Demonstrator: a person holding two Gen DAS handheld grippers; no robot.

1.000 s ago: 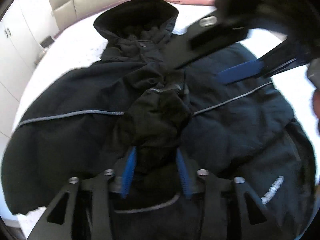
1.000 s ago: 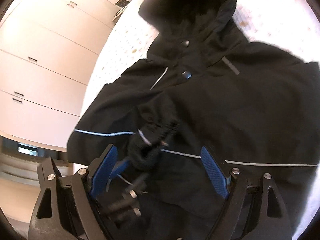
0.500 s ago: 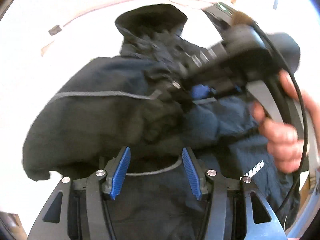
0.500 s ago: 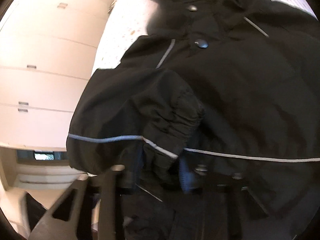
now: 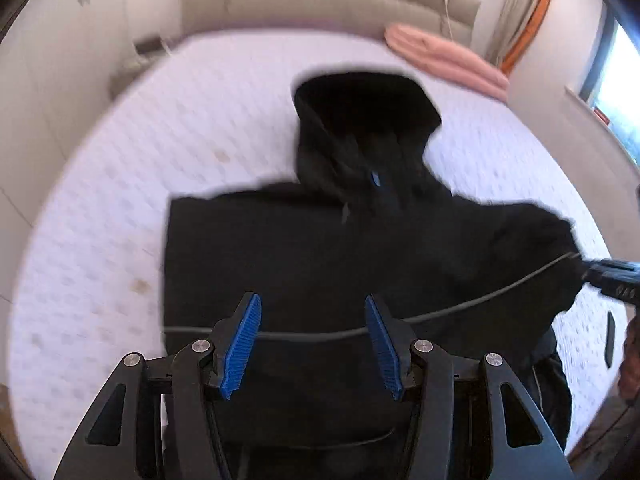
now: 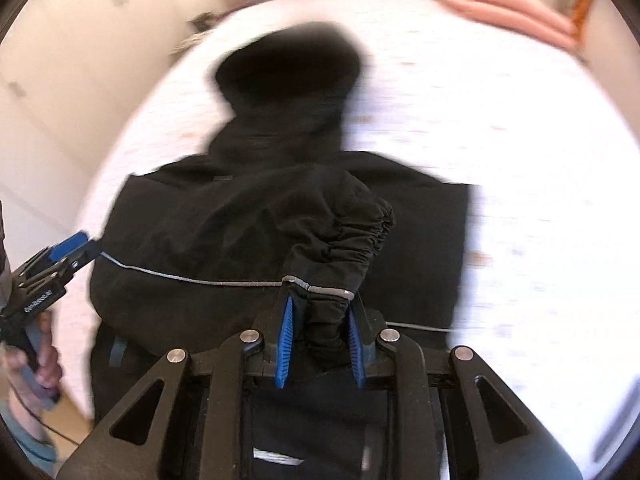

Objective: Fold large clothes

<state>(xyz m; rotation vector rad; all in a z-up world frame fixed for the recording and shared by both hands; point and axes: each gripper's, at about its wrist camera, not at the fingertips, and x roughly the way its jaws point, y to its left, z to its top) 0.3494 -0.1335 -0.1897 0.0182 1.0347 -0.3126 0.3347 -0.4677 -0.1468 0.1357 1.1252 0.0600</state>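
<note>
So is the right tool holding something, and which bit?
Yes: the right tool is pinching the black jacket by its gathered sleeve cuff.

We can find only one small white lettering, on the side of the left claw (image 6: 68,254) in the right wrist view, and it is too blurred to read.

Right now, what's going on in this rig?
A person is folding a black hooded jacket laid flat on a bed. The right gripper is shut on a bunched sleeve cuff, its jaws having just closed with the cloth between them. The left gripper is open above the jacket's body, holding nothing. A folded pink blanket lies near the headboard.
</note>
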